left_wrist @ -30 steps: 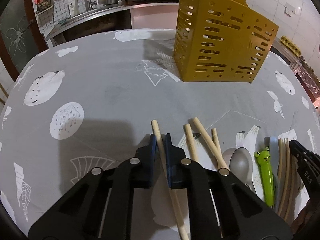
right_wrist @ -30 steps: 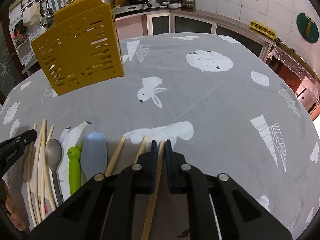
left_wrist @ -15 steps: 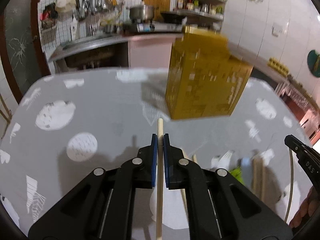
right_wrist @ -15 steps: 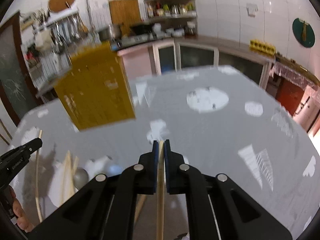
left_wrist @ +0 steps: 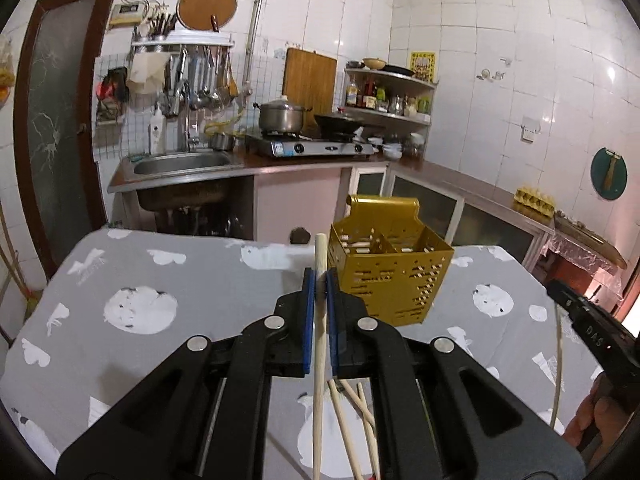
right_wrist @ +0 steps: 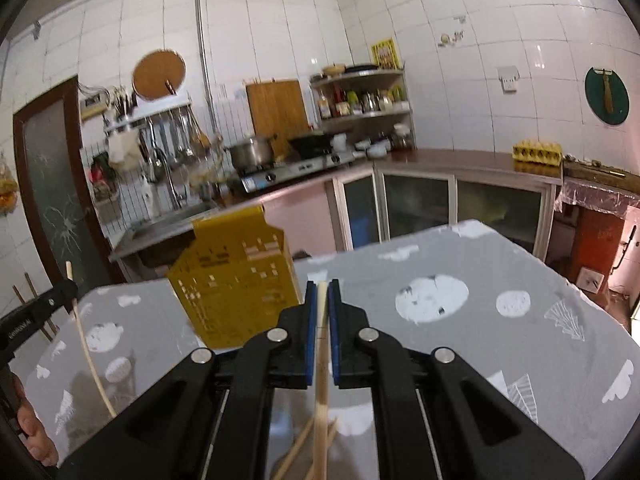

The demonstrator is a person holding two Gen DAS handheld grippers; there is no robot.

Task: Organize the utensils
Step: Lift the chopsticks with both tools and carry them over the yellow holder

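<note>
My left gripper [left_wrist: 319, 280] is shut on a wooden chopstick [left_wrist: 319, 344] and holds it high above the table; its tip reaches beside the yellow perforated utensil holder [left_wrist: 390, 276]. My right gripper [right_wrist: 321, 292] is shut on another wooden chopstick [right_wrist: 320, 380], also lifted. The holder [right_wrist: 236, 280] stands ahead to its left. The right gripper shows at the right edge of the left wrist view [left_wrist: 592, 332], the left gripper at the left edge of the right wrist view [right_wrist: 36, 316]. More chopsticks [left_wrist: 356, 412] lie on the table below.
The table has a grey cloth [left_wrist: 168, 280] with white prints. Behind it are a sink [left_wrist: 180, 164], a stove with a pot [left_wrist: 280, 118] and a counter with cabinets [right_wrist: 460, 200].
Both grippers have lifted their chopsticks off the table and risen, tilting up so the kitchen wall shows. The holder now sits lower and farther in both views.
</note>
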